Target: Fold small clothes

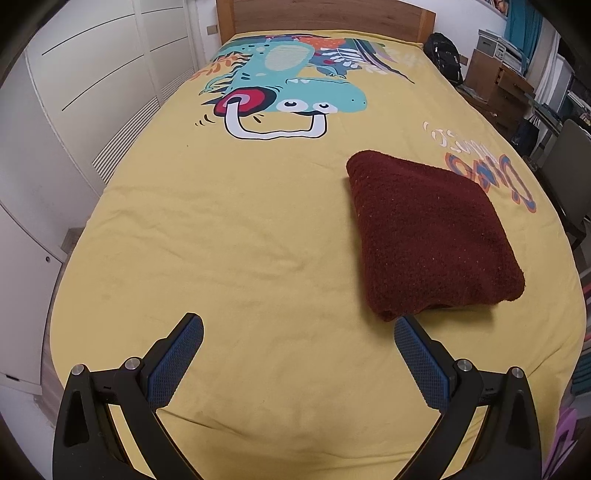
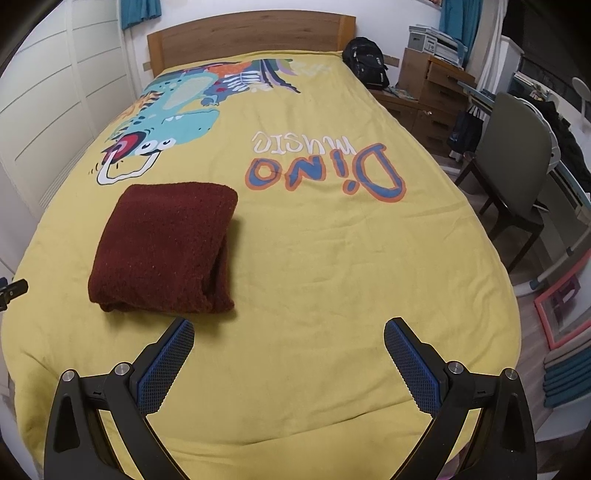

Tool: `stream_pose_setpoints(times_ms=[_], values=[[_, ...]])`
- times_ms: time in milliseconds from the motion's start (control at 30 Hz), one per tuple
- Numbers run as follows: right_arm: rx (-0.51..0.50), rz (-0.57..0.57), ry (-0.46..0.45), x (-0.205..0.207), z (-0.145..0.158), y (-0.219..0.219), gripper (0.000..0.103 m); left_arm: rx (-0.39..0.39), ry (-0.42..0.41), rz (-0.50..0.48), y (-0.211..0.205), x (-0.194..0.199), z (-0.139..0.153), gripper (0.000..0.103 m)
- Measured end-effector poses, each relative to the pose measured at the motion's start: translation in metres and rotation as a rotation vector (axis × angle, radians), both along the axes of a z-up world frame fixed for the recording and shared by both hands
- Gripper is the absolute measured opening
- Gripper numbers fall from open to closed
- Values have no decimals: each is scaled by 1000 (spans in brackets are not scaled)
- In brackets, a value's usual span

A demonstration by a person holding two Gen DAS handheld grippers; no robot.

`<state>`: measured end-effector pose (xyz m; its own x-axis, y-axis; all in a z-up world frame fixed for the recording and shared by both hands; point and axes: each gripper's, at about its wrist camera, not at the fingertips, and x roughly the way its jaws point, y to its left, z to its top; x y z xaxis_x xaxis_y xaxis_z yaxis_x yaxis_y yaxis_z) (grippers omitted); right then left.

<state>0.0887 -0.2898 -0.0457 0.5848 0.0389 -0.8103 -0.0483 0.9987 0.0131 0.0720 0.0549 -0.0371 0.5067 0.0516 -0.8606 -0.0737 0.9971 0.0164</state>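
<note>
A dark red fuzzy garment (image 1: pixel 428 236) lies folded in a thick rectangle on the yellow bedspread (image 1: pixel 221 240). It also shows in the right wrist view (image 2: pixel 162 247), left of centre. My left gripper (image 1: pixel 298 332) is open and empty above the bedspread, its right fingertip just in front of the garment's near edge. My right gripper (image 2: pixel 289 334) is open and empty, with the garment ahead and to its left. The tip of the left gripper (image 2: pixel 13 290) shows at the left edge of the right wrist view.
The bedspread (image 2: pixel 332 258) has a dinosaur print and "Dino music" lettering. A wooden headboard (image 2: pixel 251 33) stands at the far end. White wardrobe doors (image 1: pixel 92 92) run along the left. A black backpack (image 2: pixel 365 66), wooden drawers (image 2: pixel 432 88) and a grey chair (image 2: pixel 513 158) stand on the right.
</note>
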Motion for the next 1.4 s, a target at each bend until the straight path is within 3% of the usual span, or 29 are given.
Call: stream_pose_setpoints(times_ms=[1400], values=[[-6, -18, 14, 2, -2, -4, 103, 19, 38, -17, -1, -3, -12, 102]])
